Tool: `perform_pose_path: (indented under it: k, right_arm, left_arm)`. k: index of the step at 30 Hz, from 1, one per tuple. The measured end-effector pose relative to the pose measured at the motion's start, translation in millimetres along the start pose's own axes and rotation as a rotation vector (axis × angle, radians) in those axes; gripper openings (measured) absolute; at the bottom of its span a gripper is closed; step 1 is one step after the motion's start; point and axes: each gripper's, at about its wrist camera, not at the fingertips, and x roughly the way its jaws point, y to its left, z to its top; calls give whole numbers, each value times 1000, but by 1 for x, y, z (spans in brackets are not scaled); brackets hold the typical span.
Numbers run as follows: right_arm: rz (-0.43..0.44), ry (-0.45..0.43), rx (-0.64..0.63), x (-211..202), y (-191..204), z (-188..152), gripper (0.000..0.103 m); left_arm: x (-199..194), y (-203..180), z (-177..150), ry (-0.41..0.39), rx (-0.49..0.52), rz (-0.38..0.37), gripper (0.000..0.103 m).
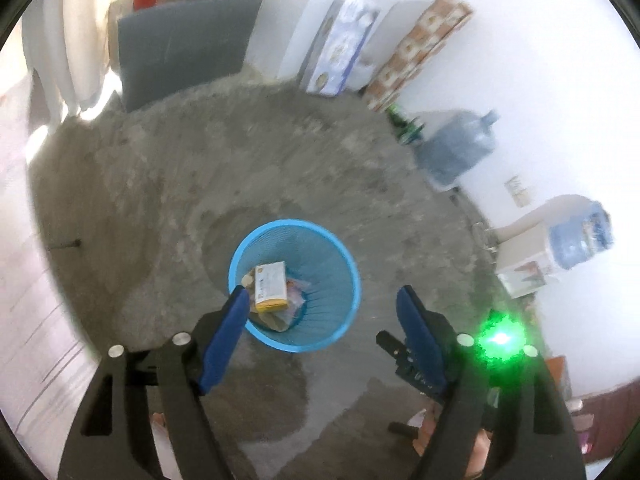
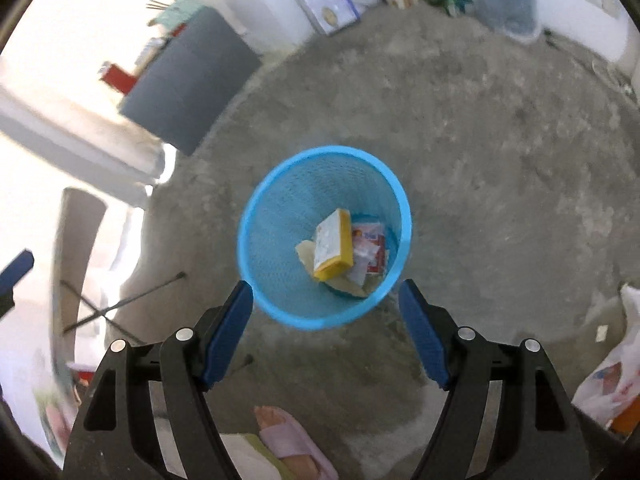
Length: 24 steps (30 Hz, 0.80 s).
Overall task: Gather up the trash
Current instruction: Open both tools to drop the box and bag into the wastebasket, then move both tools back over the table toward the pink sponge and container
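A blue mesh waste basket (image 1: 340, 280) stands on the concrete floor; it also shows in the right wrist view (image 2: 280, 220). Inside lie a yellow and white box (image 1: 272, 284) (image 2: 334, 246), a crumpled wrapper (image 2: 370, 252) and other scraps. My left gripper (image 1: 322, 294) is open and empty, above the basket's near rim. My right gripper (image 2: 326, 290) is open and empty, also above the near rim. The other gripper's blue finger (image 2: 16, 268) shows at the far left of the right wrist view.
A dark grey panel (image 1: 184, 48) leans at the back. Cardboard boxes (image 1: 344, 44) and water jugs (image 1: 456, 148) line the wall. A white plastic bag (image 2: 616, 364) lies at right. My foot in a pink slipper (image 2: 288, 440) is below. Thin rods (image 2: 124, 300) lie at left.
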Motion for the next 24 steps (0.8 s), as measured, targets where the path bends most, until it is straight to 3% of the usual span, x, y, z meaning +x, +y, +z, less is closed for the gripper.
perform_pose_path:
  k: [3, 8, 15, 18, 24]
  right_arm:
    - [35, -55, -44, -40, 17, -25, 79]
    - [120, -74, -99, -84, 50, -68, 83]
    - [234, -99, -238, -123, 118, -105, 87]
    - [282, -104, -366, -132, 163, -118, 91]
    - [365, -69, -677, -126, 255, -155, 95]
  left_arm:
    - [-48, -2, -26, -42, 36, -17, 76]
    - [-122, 9, -87, -126, 91, -54, 77]
    - [-219, 54, -177, -241, 160, -70, 78]
    - [-255, 88, -211, -307, 120, -44, 78]
    - [-304, 160, -280, -457, -63, -12, 78]
